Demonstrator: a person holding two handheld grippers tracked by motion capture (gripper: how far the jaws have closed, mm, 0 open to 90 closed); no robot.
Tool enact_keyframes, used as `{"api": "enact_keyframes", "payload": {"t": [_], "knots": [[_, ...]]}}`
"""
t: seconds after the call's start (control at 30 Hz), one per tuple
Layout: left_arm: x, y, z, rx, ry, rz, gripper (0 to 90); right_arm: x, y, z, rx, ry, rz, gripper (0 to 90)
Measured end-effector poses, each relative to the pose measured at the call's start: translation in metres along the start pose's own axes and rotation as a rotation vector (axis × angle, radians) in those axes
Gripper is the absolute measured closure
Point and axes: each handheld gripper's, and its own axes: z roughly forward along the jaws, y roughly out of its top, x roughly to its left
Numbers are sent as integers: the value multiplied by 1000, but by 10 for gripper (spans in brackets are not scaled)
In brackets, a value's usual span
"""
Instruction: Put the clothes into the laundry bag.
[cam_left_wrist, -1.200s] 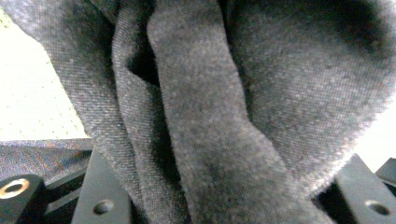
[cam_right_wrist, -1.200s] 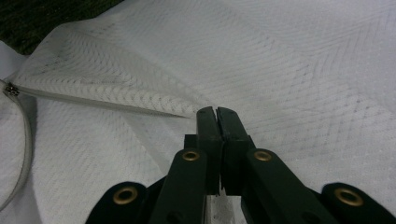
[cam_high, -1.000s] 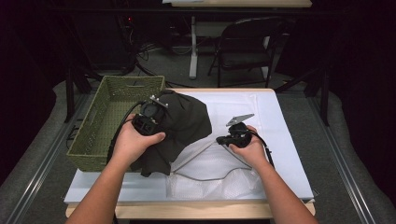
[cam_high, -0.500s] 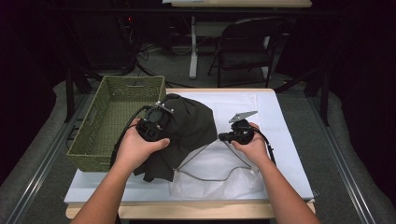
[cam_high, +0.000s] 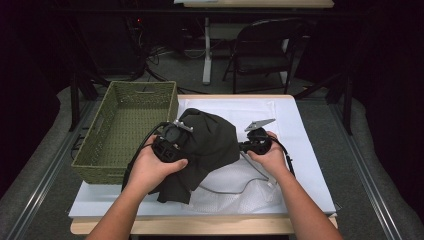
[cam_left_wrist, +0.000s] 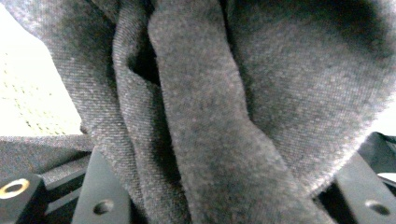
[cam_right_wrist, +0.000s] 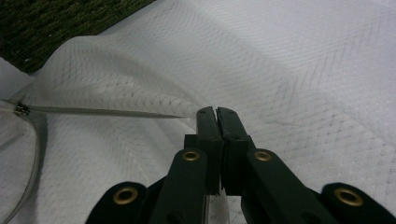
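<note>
Left gripper (cam_high: 176, 136) pinches the dark garment (cam_high: 210, 145) near the table's left edge, while right gripper (cam_high: 246, 146), pressed together on the white mesh bag (cam_high: 235, 187), holds its mouth for loading.

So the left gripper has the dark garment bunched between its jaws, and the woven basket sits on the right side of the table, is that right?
Not quite. The green woven basket sits at the table's left side, as the high view shows. The rest holds: the left gripper has the dark garment bunched between its jaws.
</note>
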Motion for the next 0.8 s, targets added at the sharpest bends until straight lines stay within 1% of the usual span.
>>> {"api": "enact_keyframes", "payload": {"t": [0.03, 0.13, 0.17, 0.2, 0.23, 0.3, 0.37, 0.4, 0.43, 0.53, 0.57, 0.63, 0.7, 0.73, 0.77, 0.8], "knots": [[0, -1, 0, -1, 1, 1, 459, 0, 2, 0, 6, -4, 2, 889], [-2, -4, 1, 1, -1, 4, 458, -2, 6, 2, 1, -6, -1, 889], [-2, -5, 2, 8, -8, 10, 458, -5, 10, 4, 10, -7, 6, 889], [-2, -5, 2, 8, -8, 10, 458, -5, 10, 4, 10, -7, 6, 889], [-3, -6, 4, 3, -8, 6, 459, -8, 15, 7, 25, 0, 13, 889], [-4, -7, 5, -2, -15, -2, 458, -10, 17, 8, 27, 4, 14, 889], [-4, -8, 6, -3, -13, 4, 459, -16, 21, 11, 37, 7, 34, 889], [-4, -8, 7, -2, -15, 1, 459, -16, 21, 11, 37, 7, 34, 889], [-5, -8, 7, -2, -18, 7, 459, -20, 23, 12, 41, 15, 42, 889], [-7, -9, 8, -1, -18, 13, 459, -21, 25, 13, 44, 13, 49, 889], [-9, -10, 8, -3, -17, 15, 459, -22, 26, 12, 33, 17, 57, 890], [-12, -10, 10, 3, -28, 23, 459, -24, 28, 12, 25, 23, 74, 890], [-17, -9, 13, -2, -34, 28, 459, -24, 31, 11, 29, 20, 63, 890], [-17, -9, 13, -2, -34, 28, 459, -24, 31, 11, 29, 20, 63, 890], [-20, -9, 15, 1, -48, 31, 459, -23, 32, 9, 21, 18, 61, 890], [-20, -9, 15, 1, -48, 31, 459, -23, 32, 9, 21, 18, 61, 890]]}}
